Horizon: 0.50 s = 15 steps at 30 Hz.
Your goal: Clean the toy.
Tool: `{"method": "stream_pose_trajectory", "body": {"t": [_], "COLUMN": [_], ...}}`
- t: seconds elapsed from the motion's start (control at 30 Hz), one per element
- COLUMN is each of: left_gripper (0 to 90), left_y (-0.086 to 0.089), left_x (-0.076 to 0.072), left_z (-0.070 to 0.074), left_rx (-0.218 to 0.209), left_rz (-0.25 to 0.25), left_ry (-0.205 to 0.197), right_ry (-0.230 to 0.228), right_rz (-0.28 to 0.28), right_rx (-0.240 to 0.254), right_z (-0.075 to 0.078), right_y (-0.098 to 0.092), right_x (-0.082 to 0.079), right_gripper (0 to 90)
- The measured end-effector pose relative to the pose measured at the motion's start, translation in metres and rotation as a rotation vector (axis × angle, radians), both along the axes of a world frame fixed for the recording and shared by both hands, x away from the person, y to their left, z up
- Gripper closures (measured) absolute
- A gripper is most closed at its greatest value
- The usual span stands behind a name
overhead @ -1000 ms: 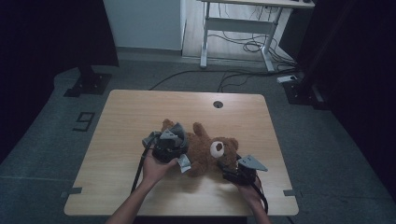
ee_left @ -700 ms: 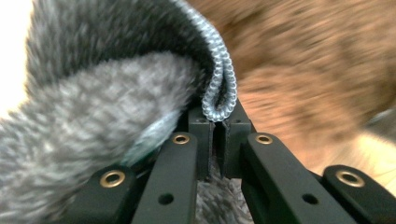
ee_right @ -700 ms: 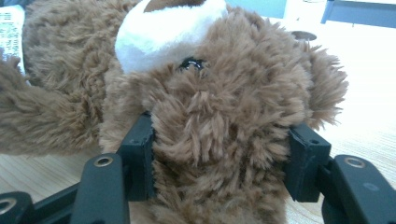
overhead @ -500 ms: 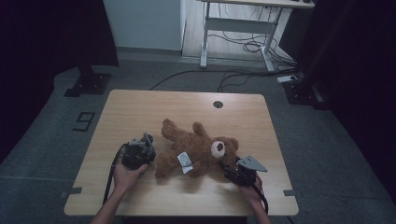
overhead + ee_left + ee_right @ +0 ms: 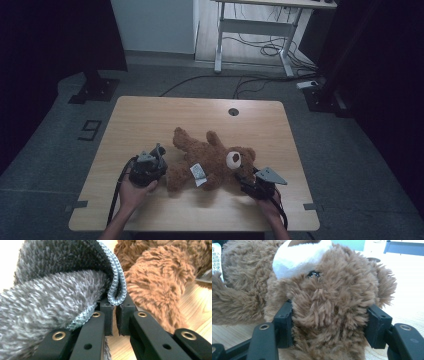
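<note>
A brown teddy bear (image 5: 212, 160) lies on its back on the wooden table (image 5: 150, 115), head toward the right. My right gripper (image 5: 250, 182) grips its head (image 5: 324, 297) from the front right; its jaws have just been opening a little, and fur still fills the gap against both pads. My left gripper (image 5: 159, 154) sits just left of the bear's leg (image 5: 160, 277). It is shut on the stitched hem of a grey fluffy cloth (image 5: 57, 290), which drapes over the left jaw. A white label (image 5: 198, 173) hangs from the bear's side.
A round cable hole (image 5: 233, 111) lies near the table's far edge. Beyond the table stand a white desk frame (image 5: 255, 30) and loose cables (image 5: 260, 50) on the floor. Bare wood stretches across the table's far half.
My left gripper has pulled away from the bear's body to the left and toward the table's front, taking the grey cloth with it. The right gripper has stayed at the bear's head.
</note>
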<state>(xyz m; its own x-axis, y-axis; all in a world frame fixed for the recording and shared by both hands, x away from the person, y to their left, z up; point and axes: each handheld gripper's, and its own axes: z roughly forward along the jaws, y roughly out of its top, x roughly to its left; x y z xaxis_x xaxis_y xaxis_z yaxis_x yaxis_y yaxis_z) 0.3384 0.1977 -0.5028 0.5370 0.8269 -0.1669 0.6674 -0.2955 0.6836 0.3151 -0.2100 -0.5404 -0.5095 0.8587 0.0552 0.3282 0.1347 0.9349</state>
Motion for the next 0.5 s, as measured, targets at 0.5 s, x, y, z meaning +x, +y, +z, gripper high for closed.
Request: {"method": "stream_pose_trajectory", "body": {"t": [0.5], "left_gripper": [57.9], "left_y": [0.055], "left_x": [-0.023], "left_z": [-0.023], "left_rx": [0.074], "left_rz": [0.081], "left_ry": [0.041], "right_ry": [-0.003], "right_rz": [-0.008], "right_rx": [0.009], "right_z": [-0.001], "right_y": [0.000], "right_x": [0.001], "right_gripper": [35.8]}}
